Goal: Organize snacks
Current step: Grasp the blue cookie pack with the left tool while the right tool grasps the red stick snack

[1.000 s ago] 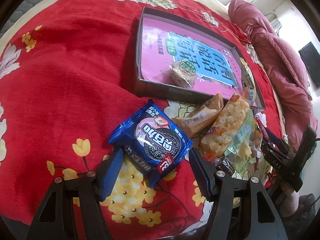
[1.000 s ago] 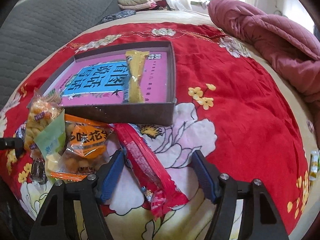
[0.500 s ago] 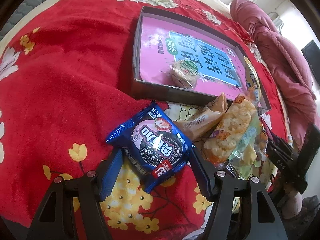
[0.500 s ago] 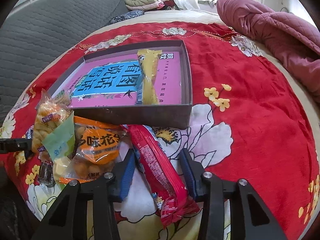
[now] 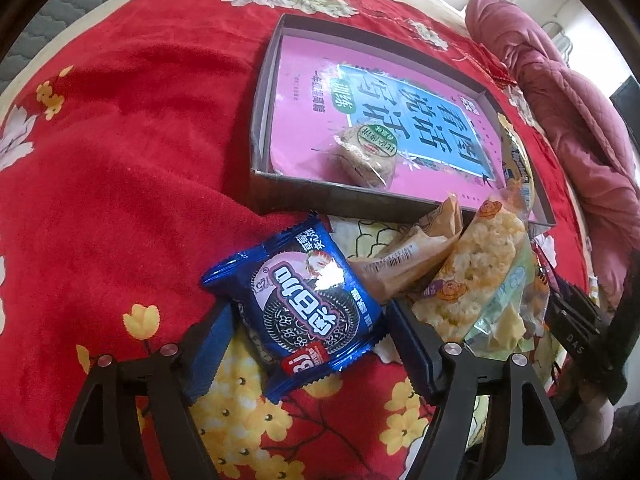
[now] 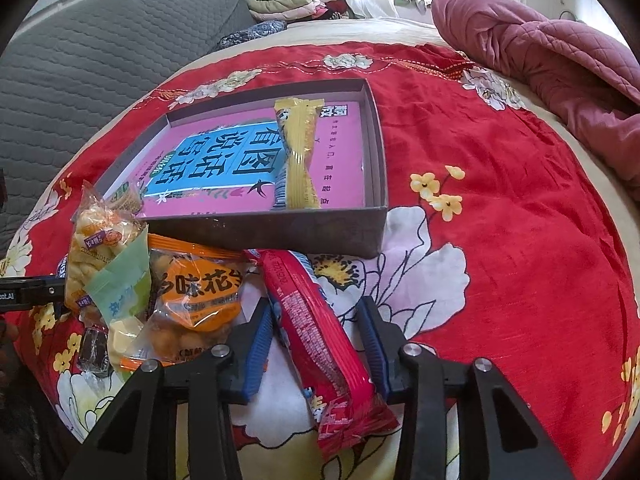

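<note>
Two grippers work over a red floral bedspread [image 5: 120,140]. At far left the bedspread lies bare out to its edge, giving open room. The left gripper [image 5: 308,344] straddles a blue square foil cookie packet [image 5: 296,308]; its jaws are opening, the packet lies between them, and neither blue pad visibly presses it. Just right of the packet sits a heap: a tan paper-wrapped snack [image 5: 416,256], then a clear bag of puffed yellow rings [image 5: 476,272]. Behind them stands a shallow grey cardboard box [image 5: 344,196] lined with a pink printed sheet; a small round wrapped cake [image 5: 366,152] lies near its front wall.

In the right wrist view, an orange peanut bag [image 6: 196,300] lies left of the right gripper [image 6: 320,332]. Its jaws are closing narrow around a long red foil bar wrapper [image 6: 316,332]; the left pad touches, the right stands just clear. A yellow wrapped stick [image 6: 298,152] lies inside the box by its right wall. Right of the box, the bedspread is open up to a crumpled pink quilt [image 6: 540,52].
</note>
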Demonstrator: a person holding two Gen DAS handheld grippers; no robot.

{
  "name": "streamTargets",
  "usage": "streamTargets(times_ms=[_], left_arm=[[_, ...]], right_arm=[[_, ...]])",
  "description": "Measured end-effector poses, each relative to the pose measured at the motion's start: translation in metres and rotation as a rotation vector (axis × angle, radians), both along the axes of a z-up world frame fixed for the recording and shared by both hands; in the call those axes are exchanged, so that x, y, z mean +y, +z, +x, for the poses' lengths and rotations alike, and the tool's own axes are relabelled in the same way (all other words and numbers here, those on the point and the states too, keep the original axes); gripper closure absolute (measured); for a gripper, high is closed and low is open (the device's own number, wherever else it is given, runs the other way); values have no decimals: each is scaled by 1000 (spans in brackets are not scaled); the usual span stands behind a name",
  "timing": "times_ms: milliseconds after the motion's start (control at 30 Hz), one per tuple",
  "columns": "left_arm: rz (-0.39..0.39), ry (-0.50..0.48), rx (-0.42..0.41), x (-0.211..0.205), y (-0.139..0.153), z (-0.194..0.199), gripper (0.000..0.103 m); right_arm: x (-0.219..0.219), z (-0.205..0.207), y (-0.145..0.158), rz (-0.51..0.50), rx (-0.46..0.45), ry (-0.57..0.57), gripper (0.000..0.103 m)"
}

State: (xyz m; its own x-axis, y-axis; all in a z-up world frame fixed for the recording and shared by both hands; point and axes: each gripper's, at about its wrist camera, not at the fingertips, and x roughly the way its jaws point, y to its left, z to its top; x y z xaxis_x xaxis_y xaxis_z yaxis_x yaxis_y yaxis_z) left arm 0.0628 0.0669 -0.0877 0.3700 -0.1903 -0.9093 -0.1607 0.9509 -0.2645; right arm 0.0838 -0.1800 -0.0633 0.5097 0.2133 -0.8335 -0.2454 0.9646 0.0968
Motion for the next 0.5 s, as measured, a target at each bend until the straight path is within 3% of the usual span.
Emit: streamTargets(times_ms=[67,400,500], left_arm=[[5,0,-8,-1,0,0,26],[17,-3,-25,0,2,-3,34],[-29,6,-38,5,6,-7,34]], right_arm=[[2,0,1,2,-4,6,79],[1,-2,3,30,3,5,79],[-5,-4,6,58,3,-10,79]])
